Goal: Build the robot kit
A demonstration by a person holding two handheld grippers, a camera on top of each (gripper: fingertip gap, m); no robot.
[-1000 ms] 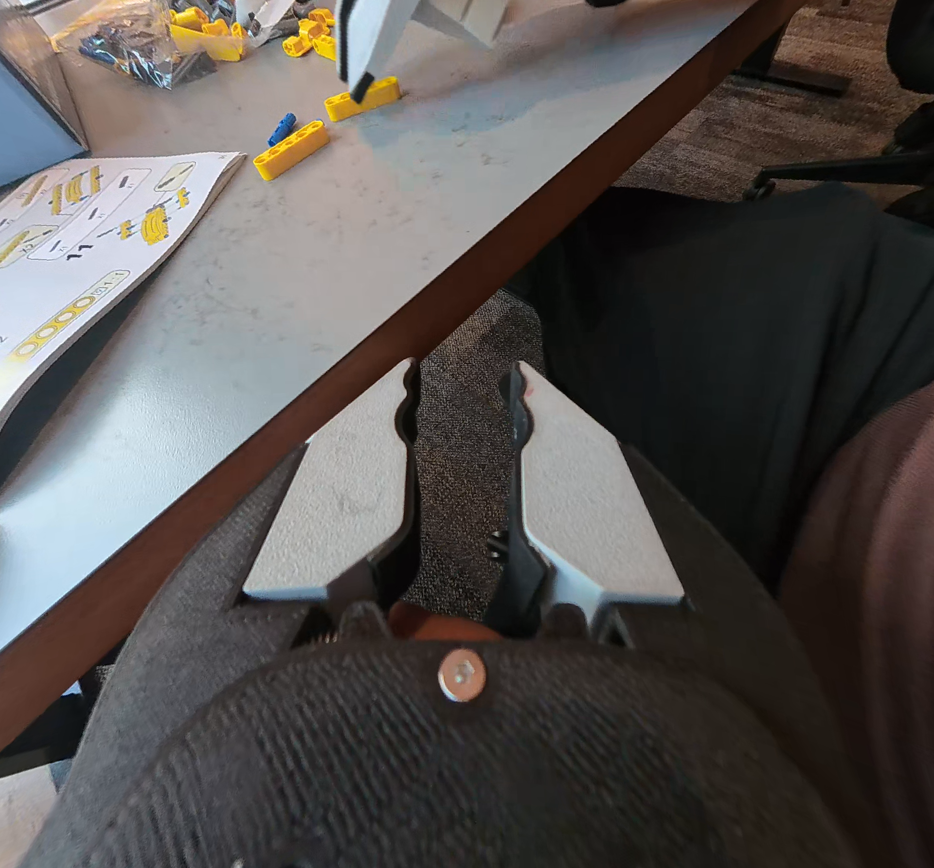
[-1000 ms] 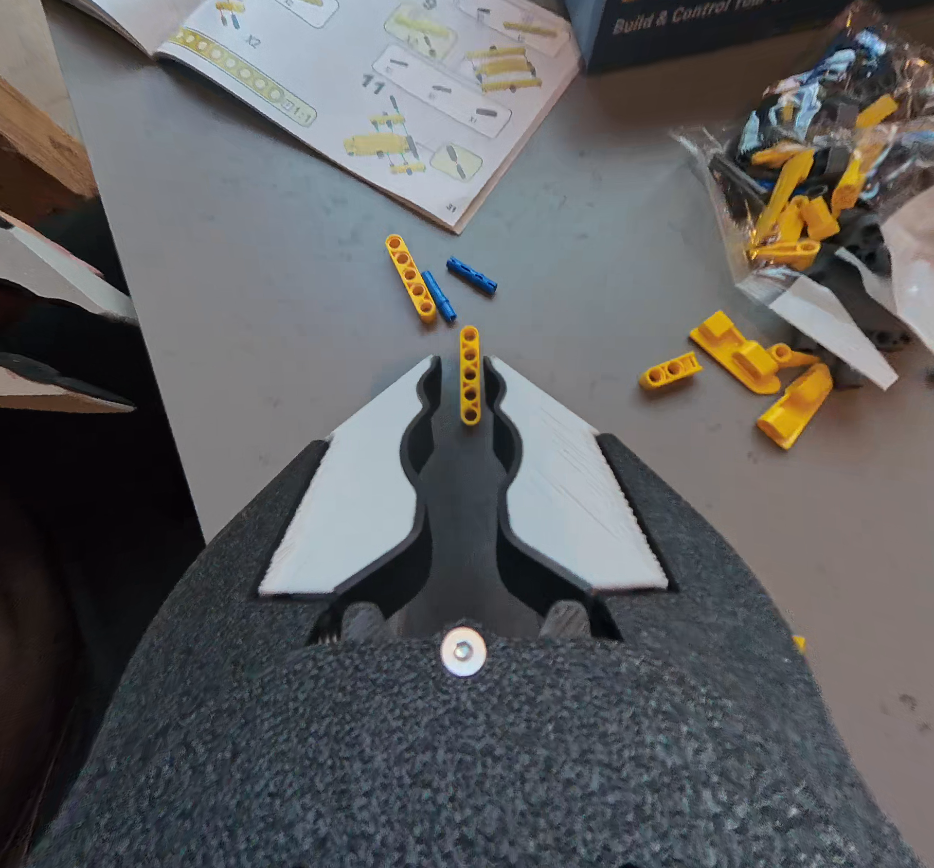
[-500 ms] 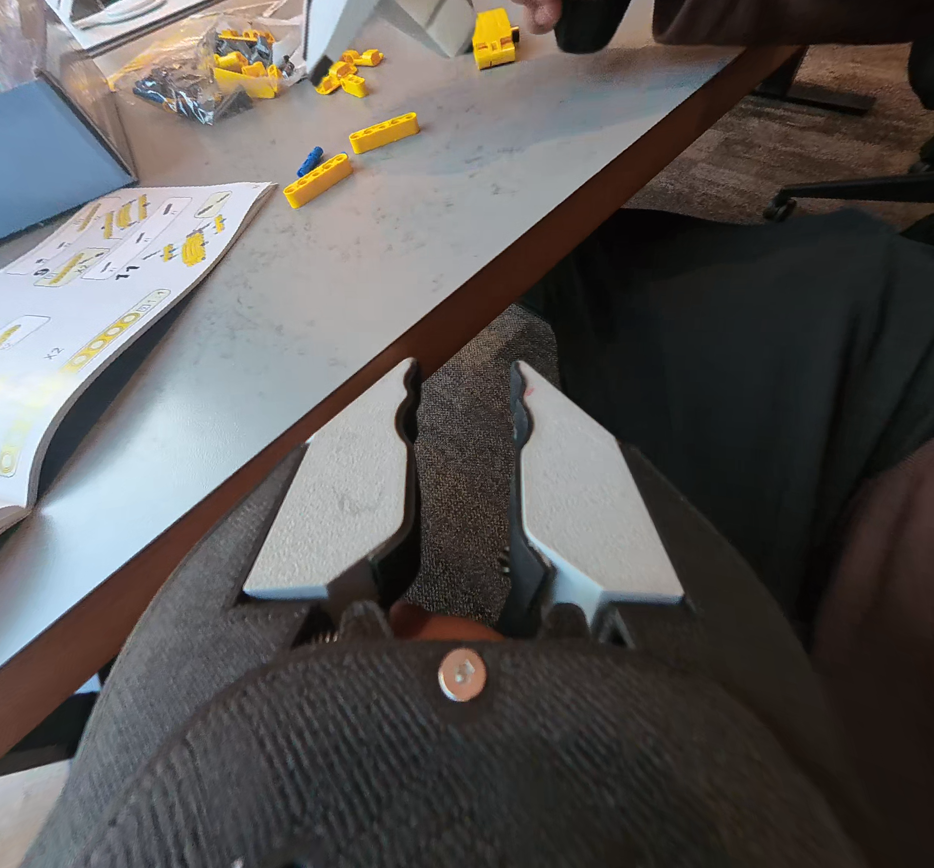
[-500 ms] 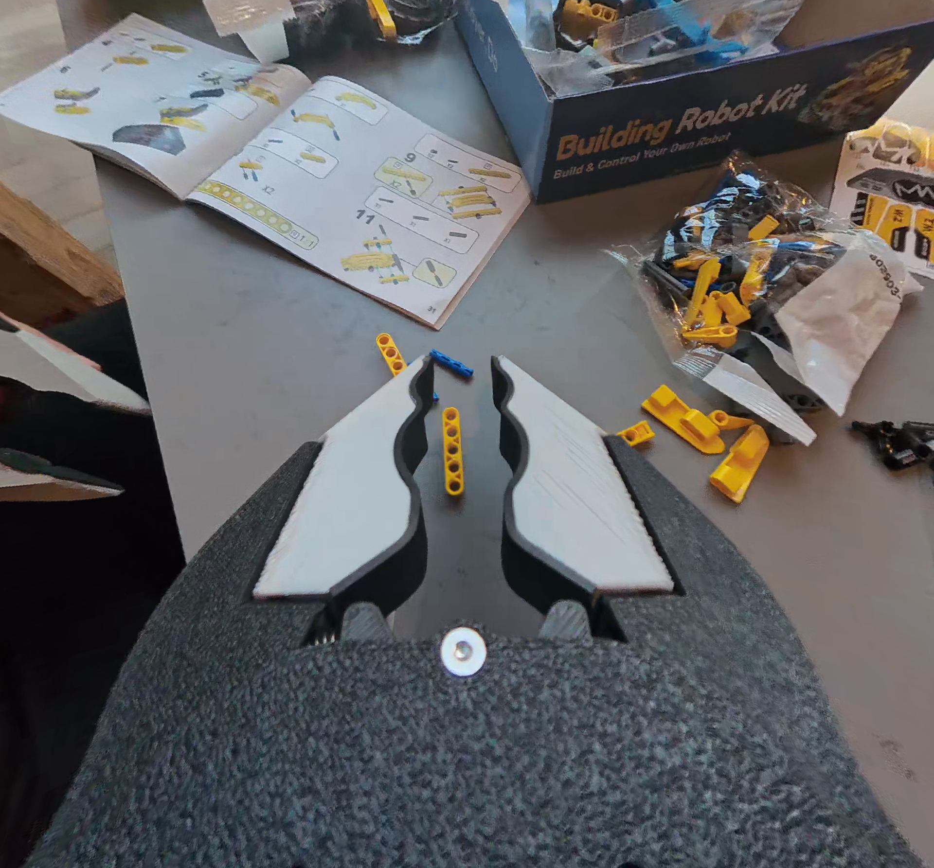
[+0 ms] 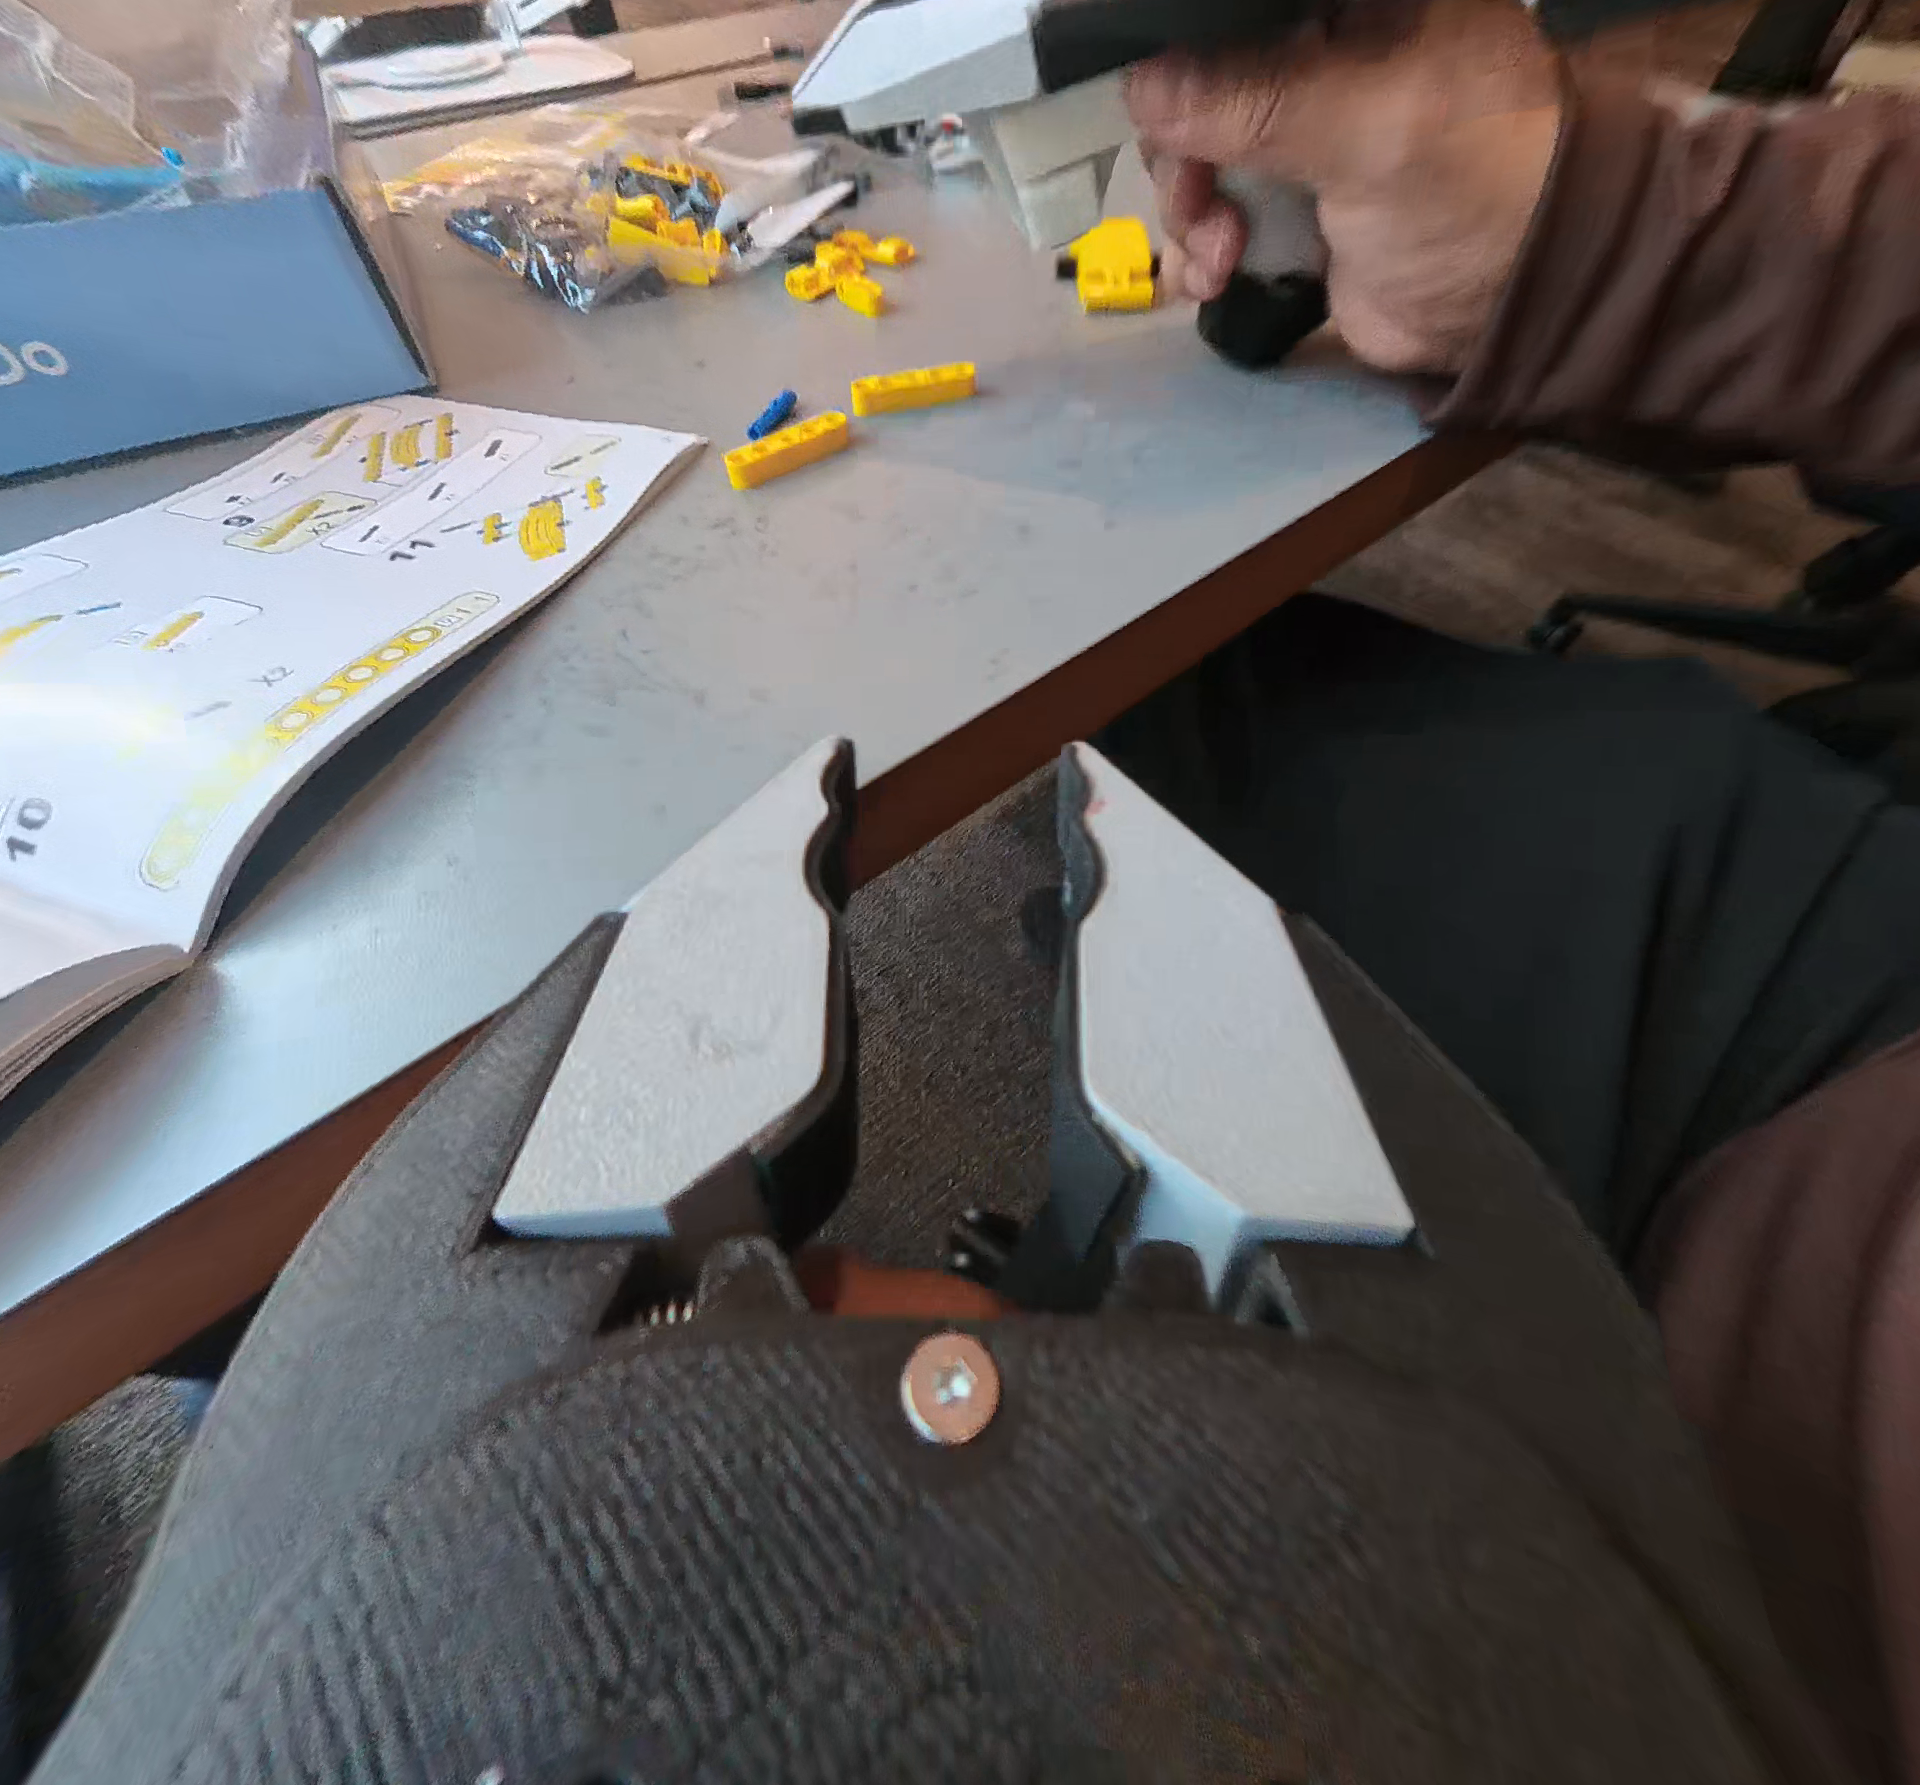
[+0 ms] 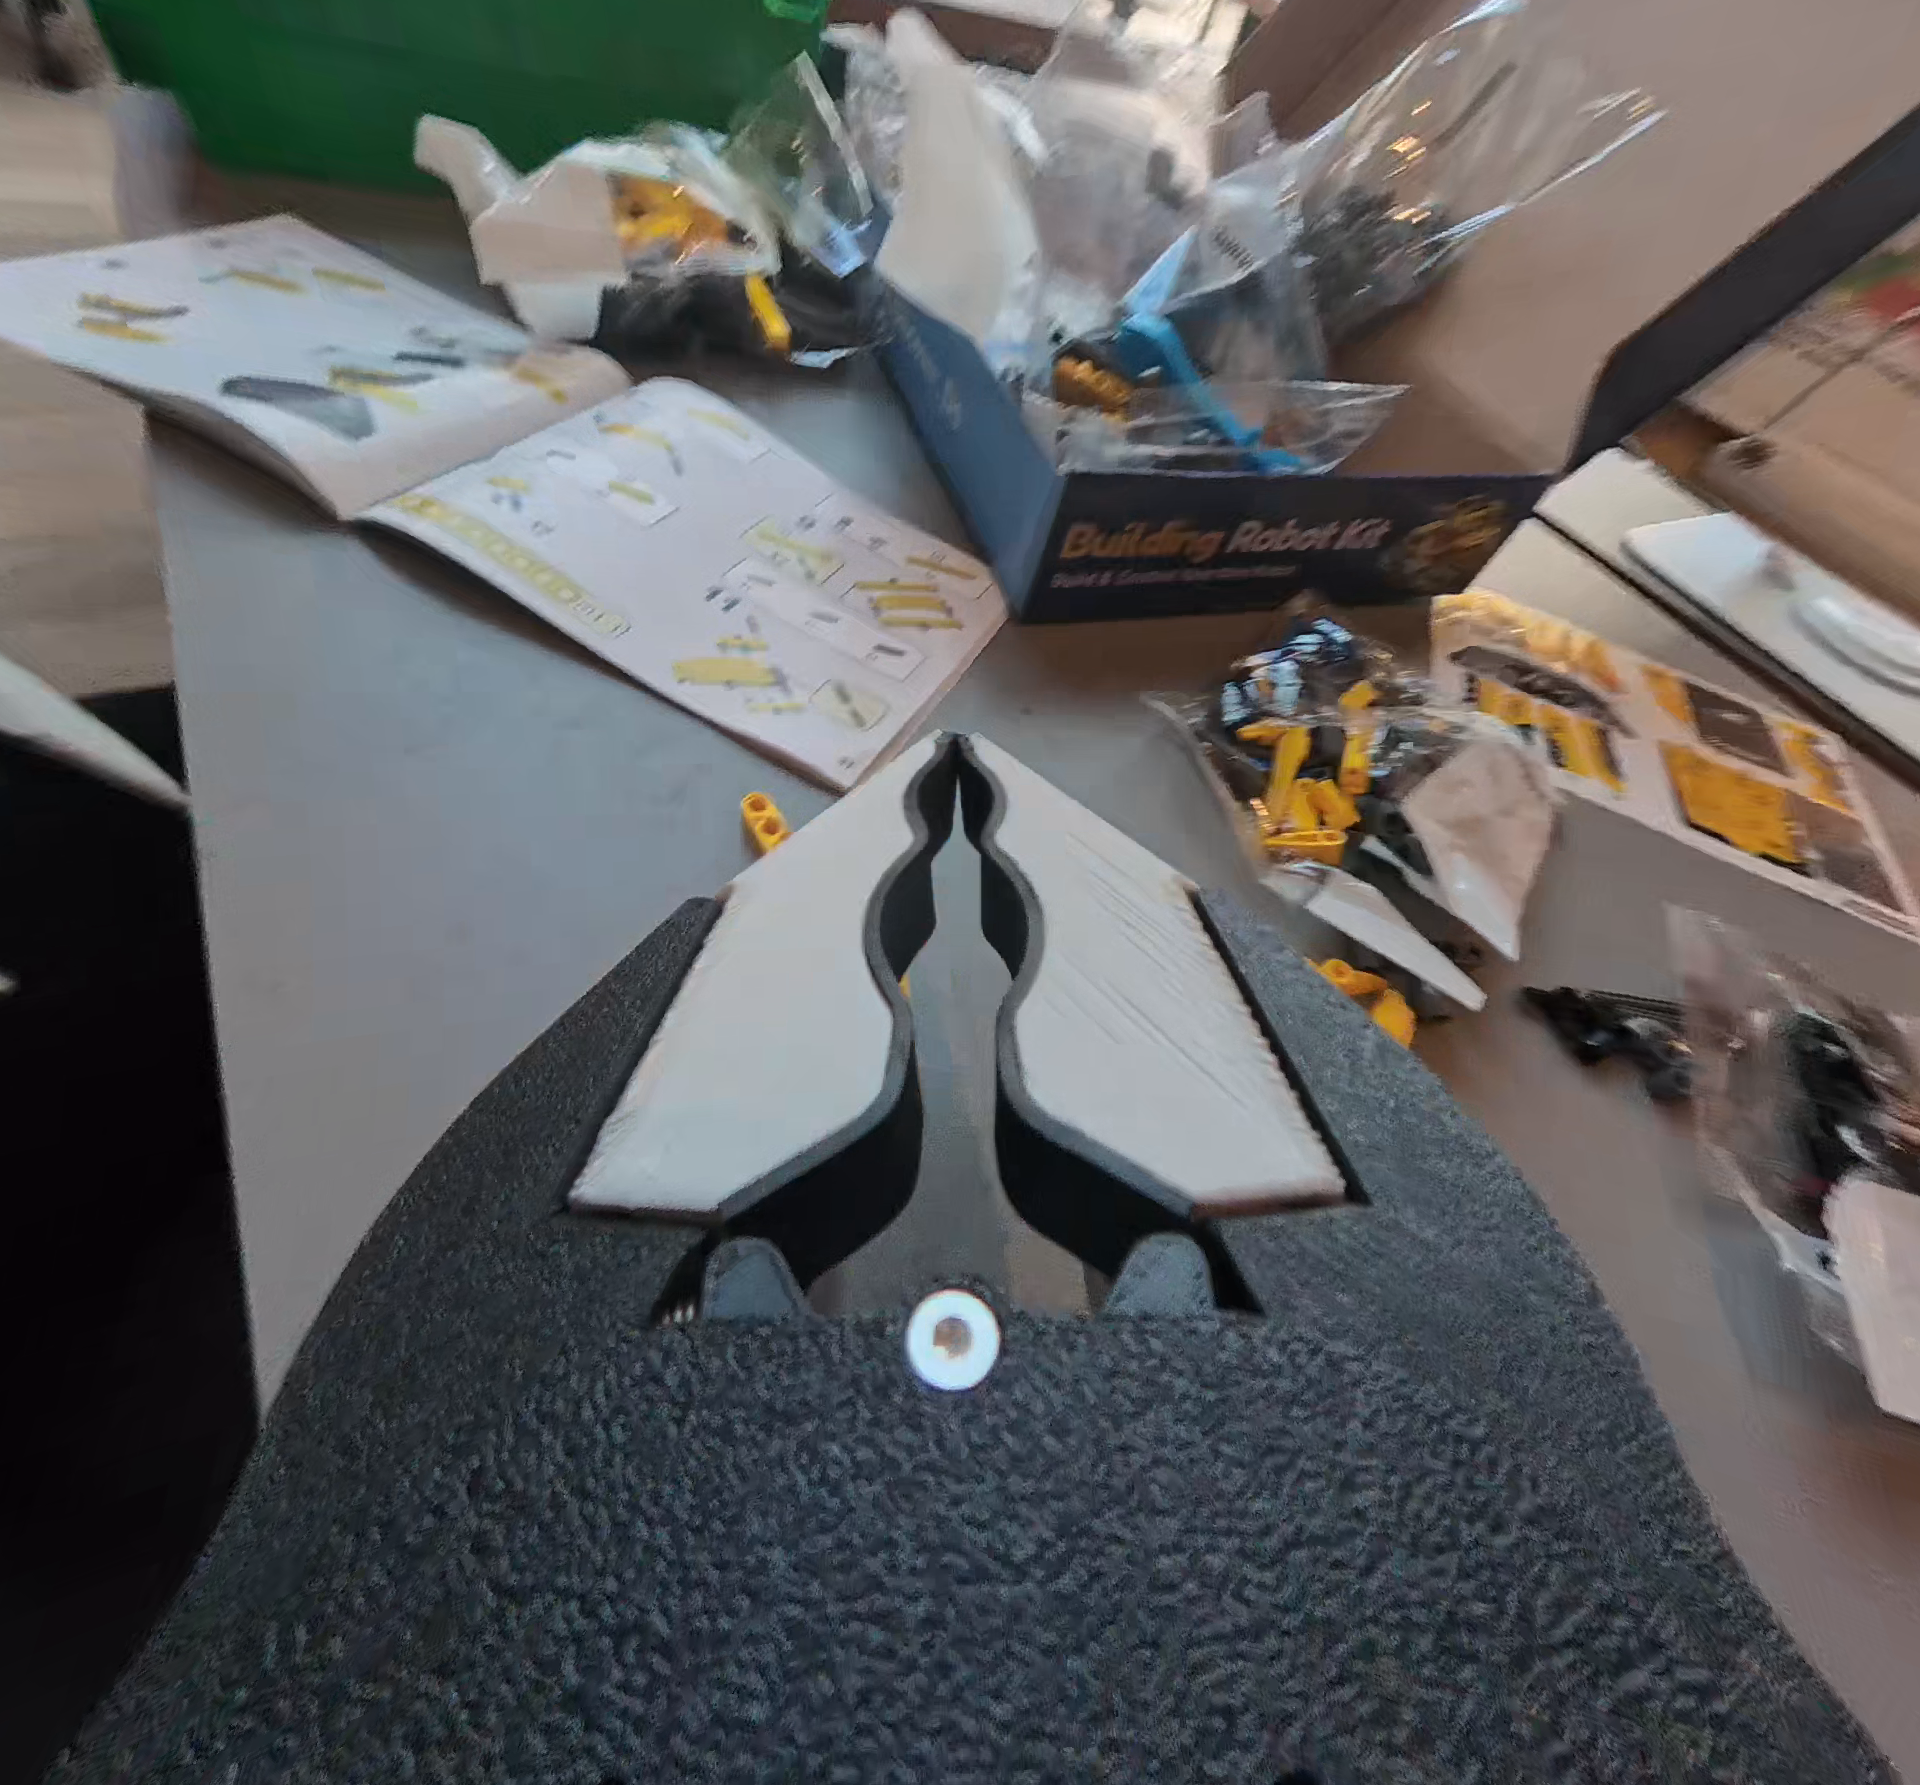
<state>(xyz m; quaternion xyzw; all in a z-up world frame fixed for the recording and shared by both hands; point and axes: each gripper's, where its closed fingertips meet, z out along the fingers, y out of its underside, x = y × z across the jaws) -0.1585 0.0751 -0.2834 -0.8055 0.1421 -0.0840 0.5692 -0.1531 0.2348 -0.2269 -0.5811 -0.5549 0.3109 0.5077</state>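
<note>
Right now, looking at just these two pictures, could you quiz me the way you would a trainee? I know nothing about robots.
1. True or false: the left gripper is shut.
2. Where do the two yellow beams lie?
A) between a gripper's fingers
B) flat on the grey table, beside the instruction booklet
C) on top of that booklet
3. Fill in: the right gripper has its jaws ___.

Key
1. False: it is open and empty, just off the table's edge.
2. B.
3. Shut, with nothing visible between them.
</note>
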